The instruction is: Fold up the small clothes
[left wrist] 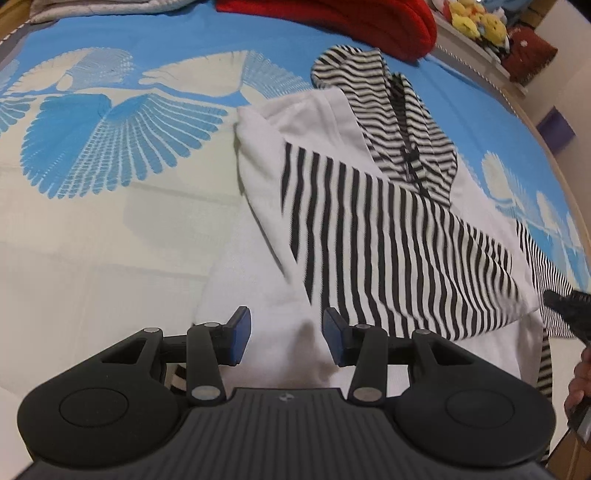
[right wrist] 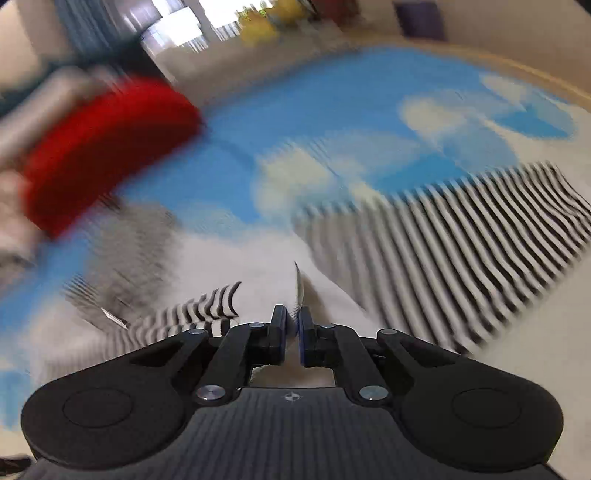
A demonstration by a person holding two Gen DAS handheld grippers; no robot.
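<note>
Bedspread [left wrist: 110, 240]: hoodie [left wrist: 369, 206] ahead of spread left claw [left wrist: 287, 338].

No readable text, label, brand or number is found in either view. Only a small compass-like emblem [right wrist: 292, 397] is seen, at 6 o'clock on the black gripper body.

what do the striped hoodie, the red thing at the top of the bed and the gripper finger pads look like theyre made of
Striped hoodie: soft knit, probably cotton jersey, matte; it drapes and creases.
Red thing: looks like plush or fleece, going by its fuzzy, rounded surface; uncertain.
Left gripper pads: blue, smooth, likely rubber or plastic, on black matte plastic arms.
</note>
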